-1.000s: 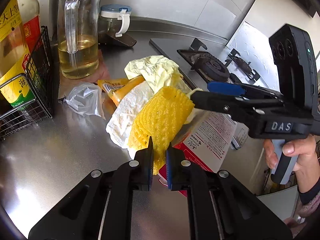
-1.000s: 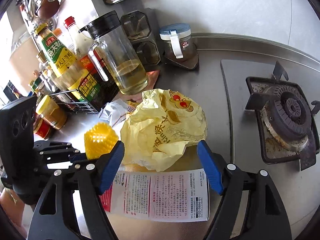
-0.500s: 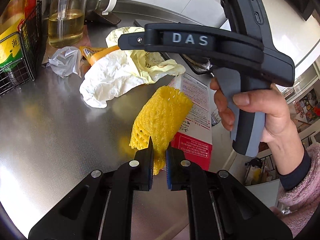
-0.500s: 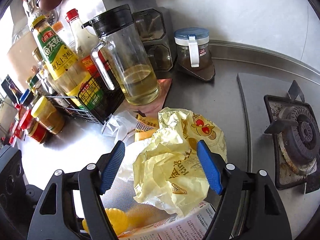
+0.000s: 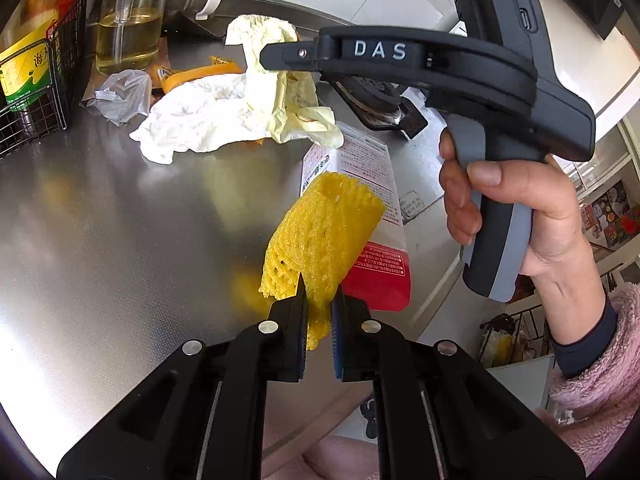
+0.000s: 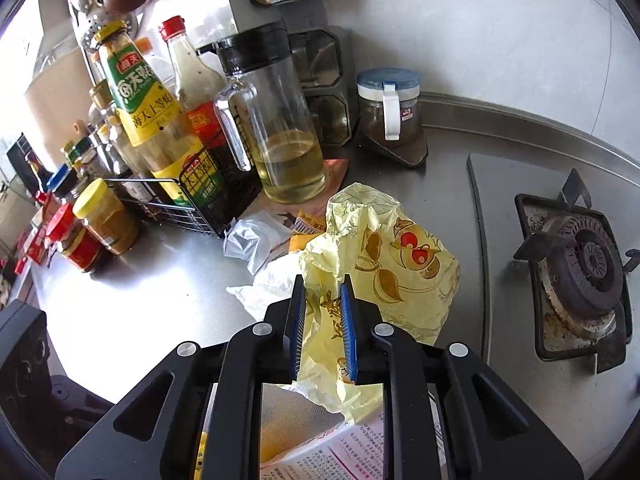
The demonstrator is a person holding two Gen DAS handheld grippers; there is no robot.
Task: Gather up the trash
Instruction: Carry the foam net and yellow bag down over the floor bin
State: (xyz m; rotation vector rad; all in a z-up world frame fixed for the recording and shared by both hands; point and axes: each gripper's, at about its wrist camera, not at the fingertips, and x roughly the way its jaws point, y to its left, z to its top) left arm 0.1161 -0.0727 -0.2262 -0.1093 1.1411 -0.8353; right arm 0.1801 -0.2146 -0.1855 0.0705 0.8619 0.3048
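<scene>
**Two pieces in hand, most of the litter still on the counter**

The left gripper (image 5: pixel 319 300) has its jaws pinched narrow on the lower edge of the yellow foam net (image 5: pixel 320 240), which hangs clear of the steel counter (image 5: pixel 120 240) just in front of the printed carton (image 5: pixel 360 184). The right gripper (image 6: pixel 323 320) has just been closing its jaws, and the pale yellow plastic bag (image 6: pixel 384 256) is caught between the blue pads, bunched up and pulled taut toward them; from the left wrist view the bag looks partly lifted off the pile.

So I would say two items are picked up but neither is disposed of yet, and no bin shows in either view. Still lying on the counter: the crumpled white paper (image 5: pixel 192 116), a clear plastic scrap (image 5: pixel 120 94) beside the wire rack (image 5: pixel 60 80), an orange wrapper (image 5: pixel 196 74) near the oil jug (image 6: pixel 280 128), and the carton. The gas burner (image 6: pixel 580 264) sits just beside the bag. By my reckoning the collecting is in its early part, with four pieces left to gather.
</scene>
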